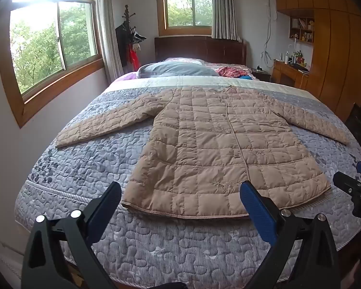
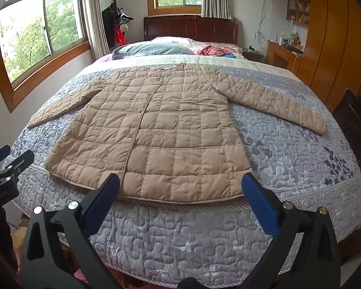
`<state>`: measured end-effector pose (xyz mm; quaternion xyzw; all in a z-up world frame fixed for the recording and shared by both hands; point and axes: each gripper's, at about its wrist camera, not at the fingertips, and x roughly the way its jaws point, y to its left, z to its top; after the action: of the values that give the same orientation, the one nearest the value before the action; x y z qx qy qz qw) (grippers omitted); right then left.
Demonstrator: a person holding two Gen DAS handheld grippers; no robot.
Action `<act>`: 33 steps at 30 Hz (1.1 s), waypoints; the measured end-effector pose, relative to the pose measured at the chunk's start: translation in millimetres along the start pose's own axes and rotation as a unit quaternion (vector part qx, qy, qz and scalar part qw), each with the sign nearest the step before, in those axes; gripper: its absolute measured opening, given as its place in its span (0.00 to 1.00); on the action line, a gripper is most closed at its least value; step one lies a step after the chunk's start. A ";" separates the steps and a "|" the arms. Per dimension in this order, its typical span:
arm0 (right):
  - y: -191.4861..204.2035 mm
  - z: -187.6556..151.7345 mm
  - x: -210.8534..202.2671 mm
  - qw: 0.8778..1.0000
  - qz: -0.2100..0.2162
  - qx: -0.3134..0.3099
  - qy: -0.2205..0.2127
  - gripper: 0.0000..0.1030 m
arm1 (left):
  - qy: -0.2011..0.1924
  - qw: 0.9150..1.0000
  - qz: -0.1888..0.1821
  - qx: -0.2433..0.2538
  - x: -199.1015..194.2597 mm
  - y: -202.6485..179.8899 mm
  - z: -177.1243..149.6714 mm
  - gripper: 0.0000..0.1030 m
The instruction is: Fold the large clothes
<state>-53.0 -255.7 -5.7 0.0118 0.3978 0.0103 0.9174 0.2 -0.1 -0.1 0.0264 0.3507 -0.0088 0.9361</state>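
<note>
Ahead of my left tongs and right tongs, black with blue pads, lay a tan coat quilted in squares. Under it the bedspread was grey-lavender with a pebble stitch pattern and darker leaf prints, a cream band beyond. Farther off were a blue-grey pillow and a dark red-brown headboard.

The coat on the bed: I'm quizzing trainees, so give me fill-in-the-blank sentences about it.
1. The beige quilted coat lies flat with both sleeves spread ____.
2. It rests on a grey quilted ____.
3. The left gripper and right gripper both hold ____.

Missing words: out; bedspread; nothing
</note>
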 end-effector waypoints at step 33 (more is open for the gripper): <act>-1.7 -1.1 4.1 1.000 0.004 0.003 0.002 0.97 | 0.001 1.000 0.003 0.004 0.4 -1.6 -1.5 0.96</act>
<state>-50.9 -257.2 -9.5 0.0158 0.3996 0.0130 0.9164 -0.5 -1.6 -1.6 0.0311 0.3515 -0.0073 0.9356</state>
